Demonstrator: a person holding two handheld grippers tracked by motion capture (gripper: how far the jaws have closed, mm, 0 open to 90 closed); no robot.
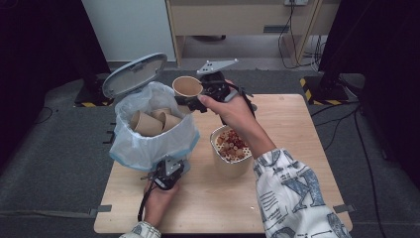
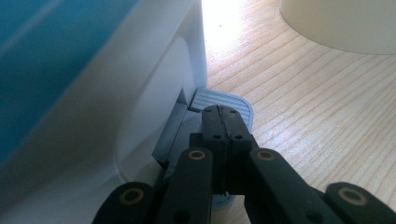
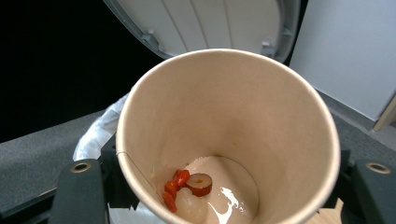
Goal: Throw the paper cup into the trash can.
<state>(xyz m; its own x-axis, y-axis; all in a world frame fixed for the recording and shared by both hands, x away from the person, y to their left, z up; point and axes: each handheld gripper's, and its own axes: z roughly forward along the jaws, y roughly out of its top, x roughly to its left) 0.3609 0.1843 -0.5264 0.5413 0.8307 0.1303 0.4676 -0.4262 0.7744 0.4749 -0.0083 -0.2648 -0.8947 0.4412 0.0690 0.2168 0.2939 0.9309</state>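
Light, crushable paper cup (image 1: 187,88) with leftover dregs sits clenched across its wall in the right tool (image 1: 198,101), while the closed left tool (image 2: 223,122) presses the bin pedal (image 2: 219,100).

My matt paper cup (image 3: 229,135) glistens wet inside; ribbed grey plastic pedal (image 2: 219,100); pale, smooth-grained wood table (image 2: 317,107).

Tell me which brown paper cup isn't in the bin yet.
The brown paper cup clamped in the right gripper, upright above the bin's rim; the other cups lie inside the bag-lined bin.
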